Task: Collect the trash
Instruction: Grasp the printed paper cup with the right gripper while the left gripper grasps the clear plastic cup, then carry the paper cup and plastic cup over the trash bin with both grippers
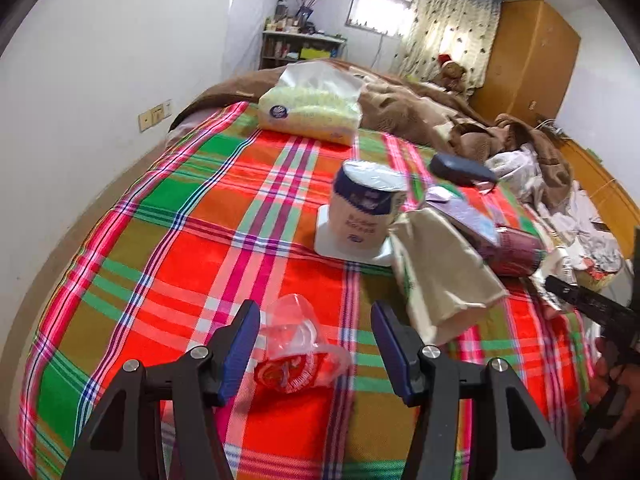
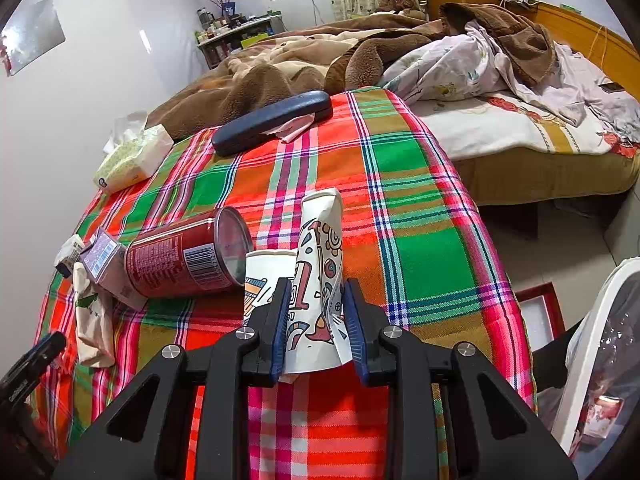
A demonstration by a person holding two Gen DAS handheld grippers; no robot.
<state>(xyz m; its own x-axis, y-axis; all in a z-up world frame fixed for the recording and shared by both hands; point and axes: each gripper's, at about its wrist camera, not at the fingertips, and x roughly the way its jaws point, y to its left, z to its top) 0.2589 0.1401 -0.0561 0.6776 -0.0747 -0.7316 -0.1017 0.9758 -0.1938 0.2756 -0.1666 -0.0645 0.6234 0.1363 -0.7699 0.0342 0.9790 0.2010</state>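
Observation:
On the plaid bedspread [image 1: 168,240] lies a crushed clear plastic cup with a red label [image 1: 298,352]. It sits between the fingers of my left gripper [image 1: 315,310], which stands open around it, the pads not pressing on it. My right gripper [image 2: 317,286] is shut on a squashed patterned paper cup [image 2: 320,256], which stands upright between the blue pads. Just left of that cup lie a red drink can [image 2: 180,256] on its side, a purple carton [image 2: 102,256] and a crumpled beige paper bag [image 2: 92,320].
A wrapped toilet roll [image 1: 364,208] stands on a white tray mid-bed, a tissue pack [image 1: 308,108] behind it. A dark glasses case [image 2: 272,120] lies near brown blankets [image 2: 300,64]. A white-rimmed bin with a clear bag [image 2: 592,340] stands off the bed's right edge.

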